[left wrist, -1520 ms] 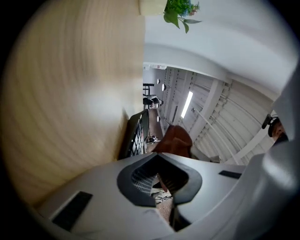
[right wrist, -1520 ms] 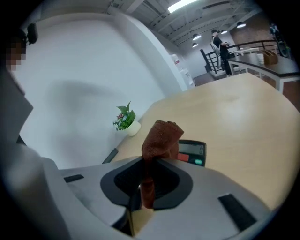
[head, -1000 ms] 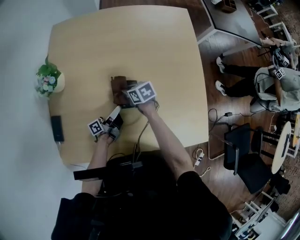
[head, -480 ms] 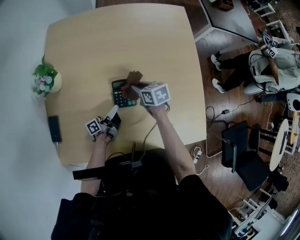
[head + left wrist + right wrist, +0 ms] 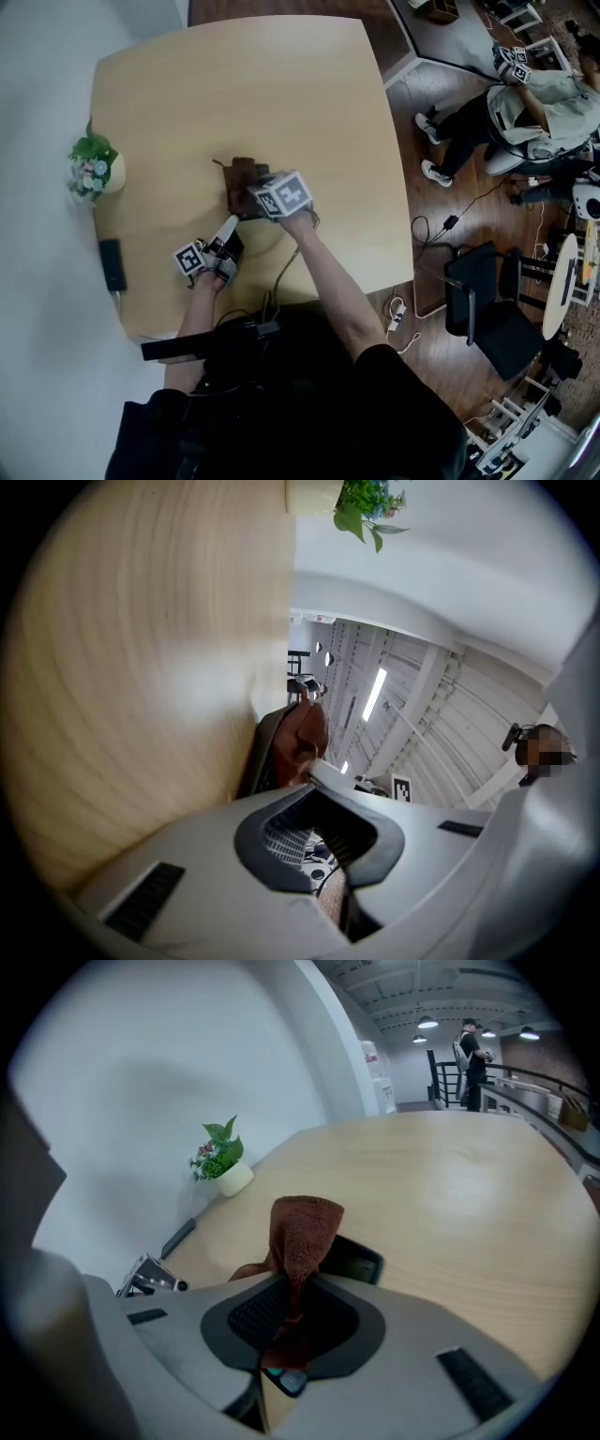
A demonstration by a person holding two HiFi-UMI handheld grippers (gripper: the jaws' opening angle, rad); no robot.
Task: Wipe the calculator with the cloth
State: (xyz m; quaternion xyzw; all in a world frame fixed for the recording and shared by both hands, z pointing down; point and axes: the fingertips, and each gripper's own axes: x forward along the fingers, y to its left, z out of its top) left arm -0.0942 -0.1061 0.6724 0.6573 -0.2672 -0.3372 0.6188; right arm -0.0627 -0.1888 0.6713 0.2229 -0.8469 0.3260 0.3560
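The cloth (image 5: 302, 1227) — clenched in the right hand-held gripper (image 5: 249, 186) — had been swept back over the calculator (image 5: 354, 1262) at mid-bench (image 5: 281, 84), hiding its keys again; wiping was judged under way. The left hand-held gripper (image 5: 228, 228) was clenched empty nearby.

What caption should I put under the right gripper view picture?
The right hand-held gripper pinches a brown cloth over the calculator on the wooden table.

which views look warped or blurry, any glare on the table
Head view: sharp, evenly lit, edges slightly bowed. Left gripper view: strong fisheye with black corners, the table close and smeared, with a pale sheen. Right gripper view: same fisheye, cloth crisp.
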